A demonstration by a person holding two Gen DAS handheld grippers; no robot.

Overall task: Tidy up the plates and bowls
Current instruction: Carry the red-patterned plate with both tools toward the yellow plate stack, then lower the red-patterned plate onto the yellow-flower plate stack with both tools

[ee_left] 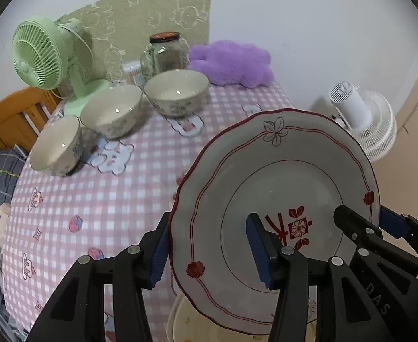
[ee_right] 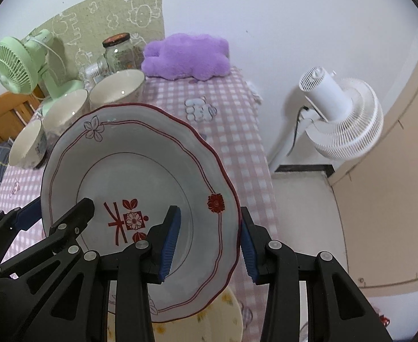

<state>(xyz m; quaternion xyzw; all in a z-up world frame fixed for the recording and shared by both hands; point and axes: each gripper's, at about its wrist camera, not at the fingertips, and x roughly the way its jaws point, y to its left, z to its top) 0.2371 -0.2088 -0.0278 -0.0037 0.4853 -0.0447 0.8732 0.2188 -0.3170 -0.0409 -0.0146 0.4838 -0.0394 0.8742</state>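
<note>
A white scalloped plate with a red rim and red flower pattern is held tilted above the table; it also shows in the right wrist view. My left gripper is shut on its left rim. My right gripper is shut on its right rim, and also shows in the left wrist view. Under it lies another plate with yellow flowers. Three cream bowls stand in a row at the far left of the table.
A pink checked tablecloth covers the table. At the back stand a green fan, a glass jar and a purple plush. A white floor fan stands right of the table. A wooden chair is at left.
</note>
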